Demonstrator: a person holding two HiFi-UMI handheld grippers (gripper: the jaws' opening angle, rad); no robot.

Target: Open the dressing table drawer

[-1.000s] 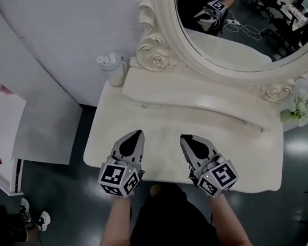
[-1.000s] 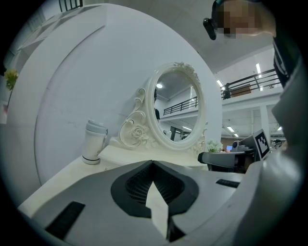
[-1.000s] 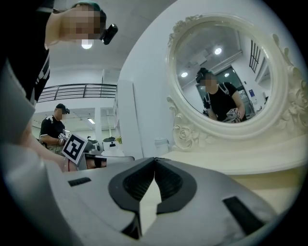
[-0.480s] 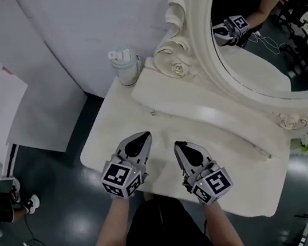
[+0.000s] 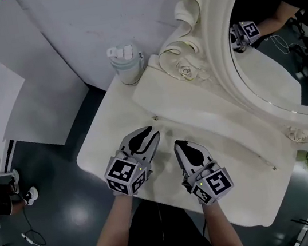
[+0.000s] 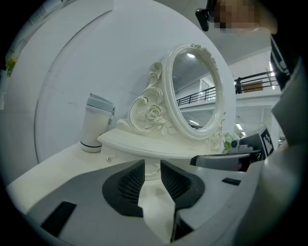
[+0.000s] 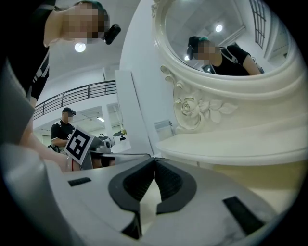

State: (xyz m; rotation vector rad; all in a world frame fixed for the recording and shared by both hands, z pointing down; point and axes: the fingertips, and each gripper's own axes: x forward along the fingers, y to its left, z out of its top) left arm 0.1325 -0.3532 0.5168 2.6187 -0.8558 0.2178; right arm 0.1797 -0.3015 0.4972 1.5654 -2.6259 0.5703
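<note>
Both tools are hovering low over the counter (image 5: 105,139) near its front edge, side by side and pointing toward the mirror (image 5: 273,71). The left tool (image 5: 148,133) has just been opening its jaws. They are standing apart with nothing between them, only bare counter showing through the gap. The right tool (image 5: 179,144) is showing its jaws together, tips meeting, with nothing in them.

As far as I can judge, the drawer (image 6: 122,156) is sitting shut in the front of the raised tier under the mirror. It is at the end toward the counter's back left corner and is marked by a small knob (image 5: 155,117). A cup (image 5: 127,64) is standing on that corner, near the tier's end. Whether a wider drawer is running under the front edge I cannot tell, as the person's body is covering it.

Such a small drawer is probably light and stiff, sliding on plain runners. The knob looks tiny, hard and likely slick, so the pads should be closing squarely on it. The pull should be going straight and level toward the front edge, since a skewed pull may jam it. The painted finish may chip if knocked.
</note>
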